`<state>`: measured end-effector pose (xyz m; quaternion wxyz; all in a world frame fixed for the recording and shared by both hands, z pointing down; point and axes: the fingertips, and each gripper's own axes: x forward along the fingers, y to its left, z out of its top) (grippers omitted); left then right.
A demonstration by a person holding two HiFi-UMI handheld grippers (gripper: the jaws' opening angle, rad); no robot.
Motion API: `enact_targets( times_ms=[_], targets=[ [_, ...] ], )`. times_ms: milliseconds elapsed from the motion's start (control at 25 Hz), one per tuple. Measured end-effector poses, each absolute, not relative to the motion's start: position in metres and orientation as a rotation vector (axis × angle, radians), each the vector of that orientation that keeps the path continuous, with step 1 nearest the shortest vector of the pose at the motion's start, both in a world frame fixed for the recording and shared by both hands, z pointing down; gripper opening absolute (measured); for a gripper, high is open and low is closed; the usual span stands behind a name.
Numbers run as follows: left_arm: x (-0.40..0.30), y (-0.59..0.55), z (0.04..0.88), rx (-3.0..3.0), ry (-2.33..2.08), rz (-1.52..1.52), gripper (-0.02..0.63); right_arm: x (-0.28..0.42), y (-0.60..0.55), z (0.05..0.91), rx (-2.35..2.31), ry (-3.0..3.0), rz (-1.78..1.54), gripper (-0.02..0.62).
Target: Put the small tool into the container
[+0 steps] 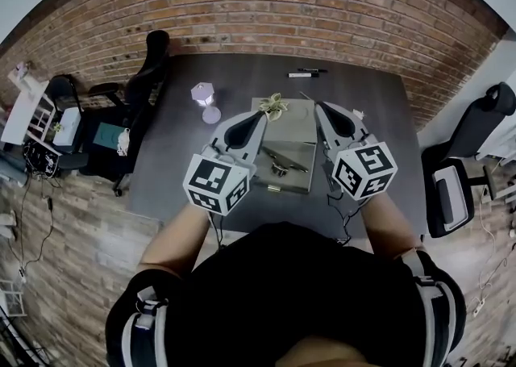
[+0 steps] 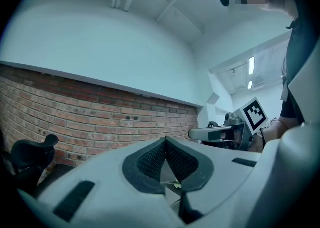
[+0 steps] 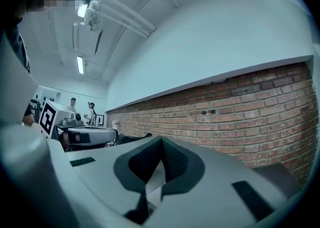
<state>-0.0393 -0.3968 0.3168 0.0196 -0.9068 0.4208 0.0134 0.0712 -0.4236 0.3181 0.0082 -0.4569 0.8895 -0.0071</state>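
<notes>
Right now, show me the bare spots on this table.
Bare on the table: the left strip nearer than the lilac ornament; the right strip from the pens back past the right tongs. Crowded: the middle, with the grey box and the left tongs.

Rough brick wall (image 1: 322,2); matt grey table (image 1: 177,156); shiny metal small tool (image 1: 284,165).

Person in a black top (image 1: 298,293) with white-striped dark sleeves (image 1: 143,321).
The left gripper (image 1: 260,115) and right gripper (image 1: 321,106) are shelled in pale grey, padded in black, capped by black-and-white marker cubes (image 1: 216,182), and trailed by thin black cables (image 1: 330,194).
</notes>
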Motion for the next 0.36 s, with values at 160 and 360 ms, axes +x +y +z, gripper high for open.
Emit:
enact_targets(
  times_ms=[160,360],
  targets=[
    [-0.0394,-0.3965,0.3181,-2.815,1.311,0.047,0.009,0.0701,-0.4236,0.3218,-1.422,2.787,-0.037,-0.005],
    [-0.0401,-0.3991,0.3187,-2.817,1.316,0.047,0.009,0.0713,-0.4257,0.3225,-1.415,2.786,-0.048,-0.005]
  ],
)
